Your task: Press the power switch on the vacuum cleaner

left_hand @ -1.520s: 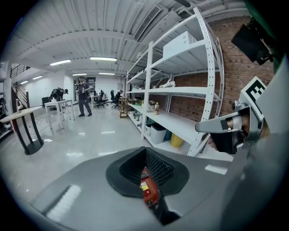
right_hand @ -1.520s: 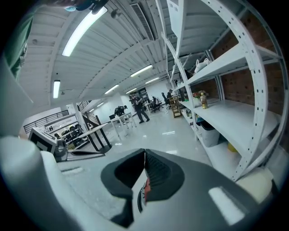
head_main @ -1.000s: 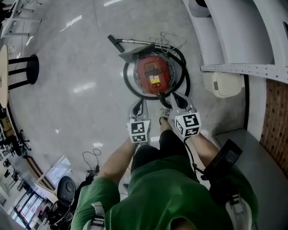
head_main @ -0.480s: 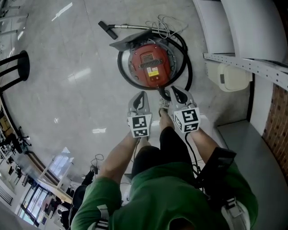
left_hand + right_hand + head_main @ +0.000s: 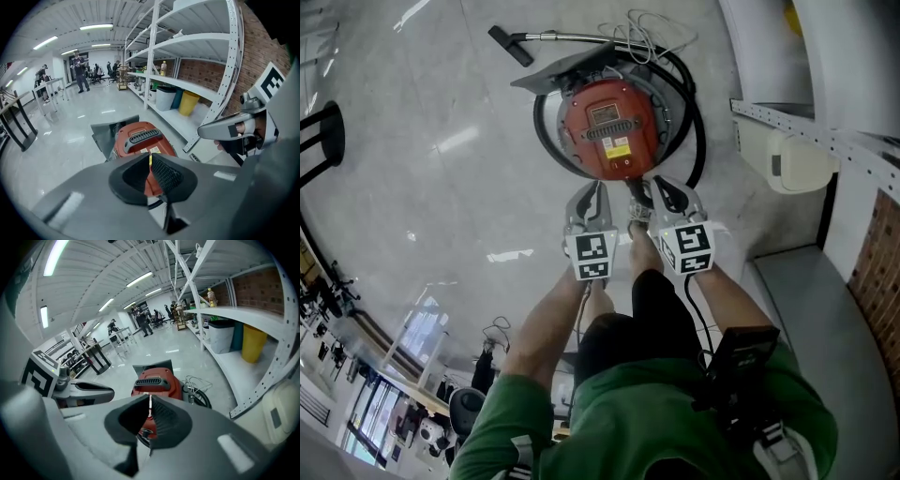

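Note:
The red vacuum cleaner (image 5: 609, 127) stands on the grey floor, ringed by its black hose (image 5: 692, 131). It has a dark grille handle and labels on top; I cannot make out the power switch. My left gripper (image 5: 592, 189) and right gripper (image 5: 652, 184) hover side by side just short of its near edge, both shut and empty. In the left gripper view the shut jaws (image 5: 150, 161) point at the vacuum cleaner (image 5: 140, 139). From the right gripper view the closed jaws (image 5: 150, 404) overlap the vacuum cleaner (image 5: 157, 380).
White shelving (image 5: 825, 131) and a white box (image 5: 797, 164) lie close on the right. The wand and nozzle (image 5: 511, 44) stretch left behind the vacuum, with loose white cable (image 5: 647, 28) beyond. A black stool (image 5: 323, 141) stands far left. The person's foot (image 5: 639, 217) is between the grippers.
Both grippers have come nearer the vacuum's near edge as the person closed in. Both stay shut.

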Available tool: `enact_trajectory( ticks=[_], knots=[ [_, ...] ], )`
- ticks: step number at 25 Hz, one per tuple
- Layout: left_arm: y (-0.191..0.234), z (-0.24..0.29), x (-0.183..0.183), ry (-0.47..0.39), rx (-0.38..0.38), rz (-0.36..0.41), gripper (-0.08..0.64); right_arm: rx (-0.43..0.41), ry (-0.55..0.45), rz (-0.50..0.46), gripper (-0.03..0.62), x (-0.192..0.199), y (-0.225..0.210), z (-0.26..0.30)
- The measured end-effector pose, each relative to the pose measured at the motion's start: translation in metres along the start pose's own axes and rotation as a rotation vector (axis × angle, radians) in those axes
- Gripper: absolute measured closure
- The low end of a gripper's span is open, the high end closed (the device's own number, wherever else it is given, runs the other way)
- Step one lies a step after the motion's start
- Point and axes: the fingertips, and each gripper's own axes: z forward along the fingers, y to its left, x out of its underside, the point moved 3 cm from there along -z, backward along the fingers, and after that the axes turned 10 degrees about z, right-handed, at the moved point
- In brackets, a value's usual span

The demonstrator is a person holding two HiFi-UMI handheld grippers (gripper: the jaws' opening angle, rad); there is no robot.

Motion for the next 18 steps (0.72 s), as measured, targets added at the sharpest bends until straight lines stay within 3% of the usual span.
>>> enact_trajectory(
  ticks=[18],
  knots=[
    [-0.015, 0.070, 0.046, 0.089, 0.021, -0.017, 0.518, -0.018, 0.068, 0.026, 0.557, 0.049, -0.031, 0.054]
  ],
)
